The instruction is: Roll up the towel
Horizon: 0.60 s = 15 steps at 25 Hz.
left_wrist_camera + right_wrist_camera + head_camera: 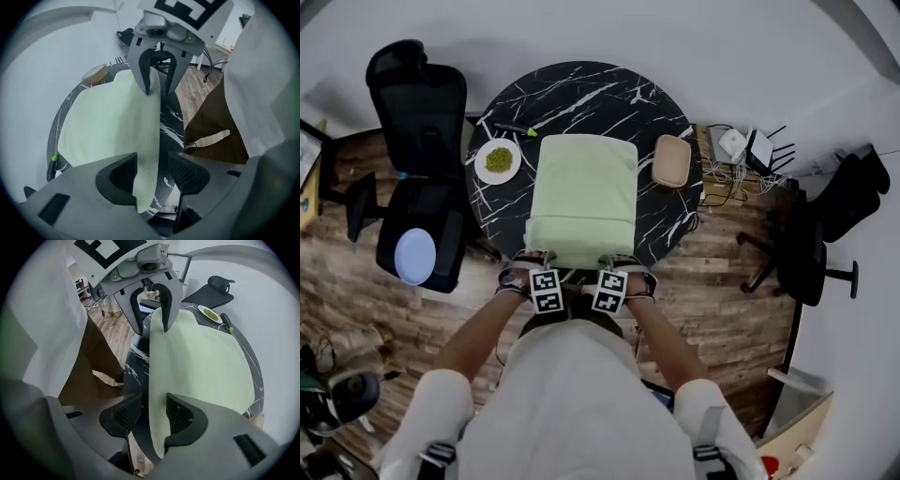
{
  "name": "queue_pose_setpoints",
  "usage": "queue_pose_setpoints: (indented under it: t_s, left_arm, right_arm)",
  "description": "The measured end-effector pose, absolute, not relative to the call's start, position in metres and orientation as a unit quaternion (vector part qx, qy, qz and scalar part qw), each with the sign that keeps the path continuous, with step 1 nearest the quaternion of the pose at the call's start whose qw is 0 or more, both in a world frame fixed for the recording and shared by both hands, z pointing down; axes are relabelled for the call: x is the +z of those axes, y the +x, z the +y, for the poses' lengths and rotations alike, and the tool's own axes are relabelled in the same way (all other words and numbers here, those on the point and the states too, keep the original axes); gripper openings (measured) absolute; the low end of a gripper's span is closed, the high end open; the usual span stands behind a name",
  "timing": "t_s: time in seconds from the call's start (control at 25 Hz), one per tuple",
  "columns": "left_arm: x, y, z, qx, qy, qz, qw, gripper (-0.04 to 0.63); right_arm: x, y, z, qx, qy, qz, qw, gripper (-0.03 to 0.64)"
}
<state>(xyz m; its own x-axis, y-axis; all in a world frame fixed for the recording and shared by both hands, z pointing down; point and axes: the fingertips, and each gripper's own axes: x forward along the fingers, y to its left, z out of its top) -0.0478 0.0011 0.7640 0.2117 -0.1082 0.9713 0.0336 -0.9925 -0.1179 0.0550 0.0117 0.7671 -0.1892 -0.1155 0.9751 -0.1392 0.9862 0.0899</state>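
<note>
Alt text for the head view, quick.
A pale green rectangular towel lies spread on a round black marble-patterned table, with the left gripper and right gripper at its near edge. A white plate of green food sits left of it, a tan oval dish right.

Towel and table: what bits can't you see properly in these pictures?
Head view: the towel's near corners, covered by the left gripper and right gripper.
Head view: the green food on the plate, too small to name.
Head view: the table's legs, hidden under its top.
Left gripper view: the tan container, small and blurred.
</note>
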Motion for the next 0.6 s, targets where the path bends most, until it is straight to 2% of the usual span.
queue_pose_setpoints:
  t_s: [0.28, 0.36, 0.4, 0.48, 0.6]
  left_arm:
    - [0.777, -0.053, -0.002, -0.646, -0.761, 0.023, 0.049, 0.155]
    - [0.777, -0.052, -0.002, -0.646, -0.762, 0.024, 0.047, 0.142]
    - [0.777, -0.052, -0.002, -0.644, -0.763, 0.027, 0.047, 0.122]
    - [0.775, -0.053, -0.001, -0.643, -0.764, 0.033, 0.045, 0.021]
    - [0.771, -0.054, 0.012, -0.644, -0.764, 0.009, 0.026, 0.015]
  right_arm:
    - [0.776, 0.056, 0.012, 0.012, 0.080, -0.767, 0.637, 0.133]
    - [0.776, 0.057, 0.012, 0.009, 0.084, -0.767, 0.636, 0.088]
    - [0.776, 0.058, 0.012, 0.005, 0.089, -0.766, 0.637, 0.012]
    - [0.776, 0.058, 0.015, 0.010, 0.092, -0.767, 0.635, 0.012]
    - [0.772, 0.058, 0.028, 0.024, 0.072, -0.768, 0.636, 0.009]
